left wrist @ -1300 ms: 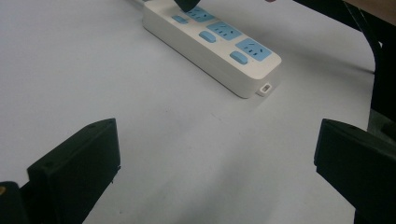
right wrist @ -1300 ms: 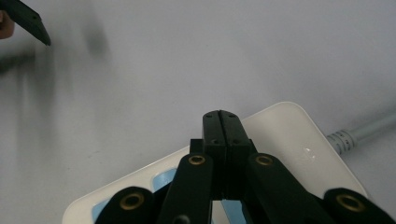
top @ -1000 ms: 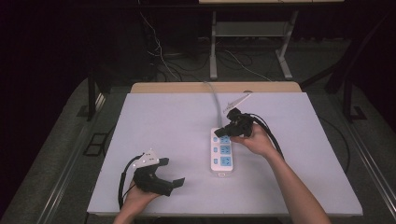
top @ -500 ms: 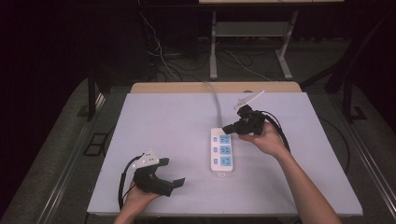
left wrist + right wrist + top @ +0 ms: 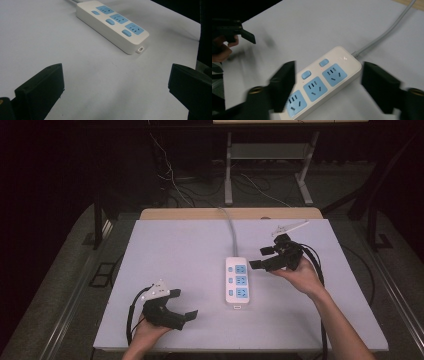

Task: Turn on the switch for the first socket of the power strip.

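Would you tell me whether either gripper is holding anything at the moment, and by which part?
Nothing is held. The right gripper hangs open beside the power strip; the left gripper is open over the bare table.

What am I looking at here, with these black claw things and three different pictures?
A person sits at a white table and holds a hand-held clamp with two black jaws in each hand: the left gripper and the right gripper. The wide picture is taken from above. The other two come from small cameras riding on each gripper, looking out between its jaws. On the table lies a white power strip with three blue sockets and a grey cord. Both grippers are open and hold nothing; the right one's jaws have just been opening, beside the strip.
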### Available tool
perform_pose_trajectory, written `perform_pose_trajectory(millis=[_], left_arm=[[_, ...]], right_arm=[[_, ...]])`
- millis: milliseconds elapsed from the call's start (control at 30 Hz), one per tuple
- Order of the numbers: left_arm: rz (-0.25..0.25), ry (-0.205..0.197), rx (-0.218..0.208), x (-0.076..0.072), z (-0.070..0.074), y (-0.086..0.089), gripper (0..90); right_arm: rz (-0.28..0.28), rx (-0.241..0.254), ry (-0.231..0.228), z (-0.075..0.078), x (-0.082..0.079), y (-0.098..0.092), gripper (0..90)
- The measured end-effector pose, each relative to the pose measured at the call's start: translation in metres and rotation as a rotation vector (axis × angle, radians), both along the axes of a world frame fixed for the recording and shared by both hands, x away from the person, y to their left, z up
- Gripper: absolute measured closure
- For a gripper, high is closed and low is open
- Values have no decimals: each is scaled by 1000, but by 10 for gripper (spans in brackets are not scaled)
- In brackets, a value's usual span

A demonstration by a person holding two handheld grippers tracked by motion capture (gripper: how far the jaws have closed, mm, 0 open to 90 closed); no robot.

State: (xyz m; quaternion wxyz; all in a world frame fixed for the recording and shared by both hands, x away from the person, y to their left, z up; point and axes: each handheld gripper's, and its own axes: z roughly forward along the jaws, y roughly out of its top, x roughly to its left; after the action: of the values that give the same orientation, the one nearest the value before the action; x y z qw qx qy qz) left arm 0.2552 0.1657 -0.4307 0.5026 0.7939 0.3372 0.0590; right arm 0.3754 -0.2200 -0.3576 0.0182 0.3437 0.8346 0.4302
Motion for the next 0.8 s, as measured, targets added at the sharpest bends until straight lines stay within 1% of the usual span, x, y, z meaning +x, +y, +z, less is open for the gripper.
perform_pose_trajectory(millis=[33,100,133,167,200,433,633,800], left_arm=[[0,0,0,0,0,0,0],[0,0,0,0,0,0,0],[1,0,0,0,0,0,0],[1,0,-1,0,0,0,0],[2,0,-1,0,0,0,0],[2,1,-2,0,0,0,0],[2,1,-1,0,0,0,0],[3,1,-1,0,0,-1,0]], right_arm=[[0,0,0,0,0,0,129],[-18,12,-2,0,-4,-5,72],[-31,16,0,0,-6,-7,0],[-51,10,1,0,-10,-10,2],[-51,10,1,0,-10,-10,2],[-64,43,2,-1,-27,-25,2],[-77,60,10,-7,-42,-37,2],[-81,64,18,-10,-49,-42,2]])
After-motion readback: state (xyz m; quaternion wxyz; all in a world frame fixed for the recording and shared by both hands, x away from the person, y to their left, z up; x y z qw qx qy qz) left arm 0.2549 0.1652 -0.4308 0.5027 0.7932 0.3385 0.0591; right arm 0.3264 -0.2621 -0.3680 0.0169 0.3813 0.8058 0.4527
